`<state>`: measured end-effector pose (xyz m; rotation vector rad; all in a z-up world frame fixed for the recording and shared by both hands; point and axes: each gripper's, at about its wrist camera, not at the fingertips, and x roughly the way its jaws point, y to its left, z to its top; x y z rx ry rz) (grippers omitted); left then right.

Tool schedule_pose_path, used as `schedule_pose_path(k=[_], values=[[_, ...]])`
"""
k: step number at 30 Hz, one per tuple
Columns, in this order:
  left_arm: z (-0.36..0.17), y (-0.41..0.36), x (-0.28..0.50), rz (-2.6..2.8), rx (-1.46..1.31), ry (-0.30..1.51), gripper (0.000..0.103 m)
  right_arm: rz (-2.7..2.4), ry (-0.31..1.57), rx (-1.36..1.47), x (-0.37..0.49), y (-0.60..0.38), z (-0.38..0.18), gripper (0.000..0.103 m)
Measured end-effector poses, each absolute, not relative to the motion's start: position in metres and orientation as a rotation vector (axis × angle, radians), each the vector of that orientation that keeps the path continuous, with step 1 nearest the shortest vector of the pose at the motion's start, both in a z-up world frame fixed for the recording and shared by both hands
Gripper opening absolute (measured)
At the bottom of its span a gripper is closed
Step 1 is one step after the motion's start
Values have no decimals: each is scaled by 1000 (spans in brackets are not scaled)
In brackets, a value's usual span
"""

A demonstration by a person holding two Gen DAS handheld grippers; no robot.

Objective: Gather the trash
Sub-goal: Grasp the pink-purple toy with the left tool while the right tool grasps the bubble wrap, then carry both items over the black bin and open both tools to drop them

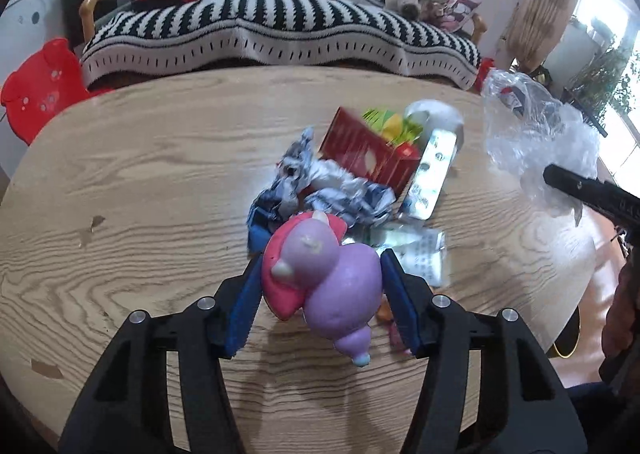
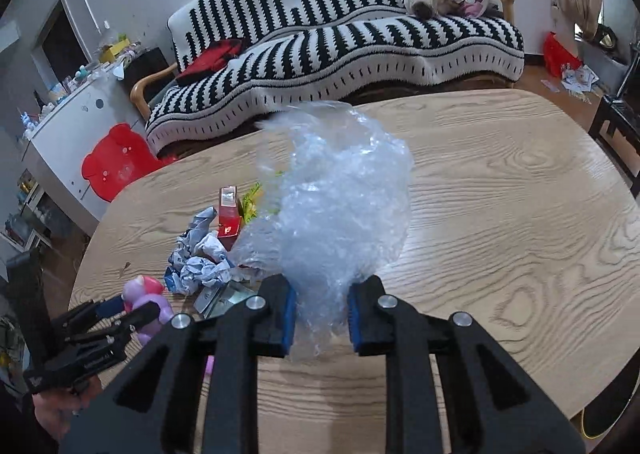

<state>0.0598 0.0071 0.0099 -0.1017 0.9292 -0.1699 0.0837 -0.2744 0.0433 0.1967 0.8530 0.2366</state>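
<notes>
My left gripper (image 1: 318,294) is shut on a pink and purple toy figure (image 1: 324,274) and holds it over the wooden table (image 1: 140,194); the toy also shows in the right wrist view (image 2: 146,300). Just beyond lies a trash pile: crumpled paper (image 1: 320,186), a red carton (image 1: 368,154), a silver blister pack (image 1: 430,174) and a printed leaflet (image 1: 420,254). My right gripper (image 2: 322,318) is shut on a clear plastic bag (image 2: 340,206), which stands up to the right of the pile (image 1: 536,138).
A sofa with a black and white striped blanket (image 2: 340,38) stands behind the table. A red stool (image 1: 40,90) is at the left. A white cabinet (image 2: 64,134) with clutter stands at far left. A dark chair (image 2: 616,130) is at the right.
</notes>
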Motion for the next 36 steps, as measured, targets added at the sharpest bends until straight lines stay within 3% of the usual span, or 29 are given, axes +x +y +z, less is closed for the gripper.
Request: schedule_pose_path(k=[16,27,36], values=[[44,-105,47,-347,-26,872,57,65,833,262,32,-396,50,21],[47,-275,12,-645,99,854,57,-181,798,384,-34,-537,45,21],[13,-429,-42,-954,199,877,57,-470,791,542,-128,-676,7,21]])
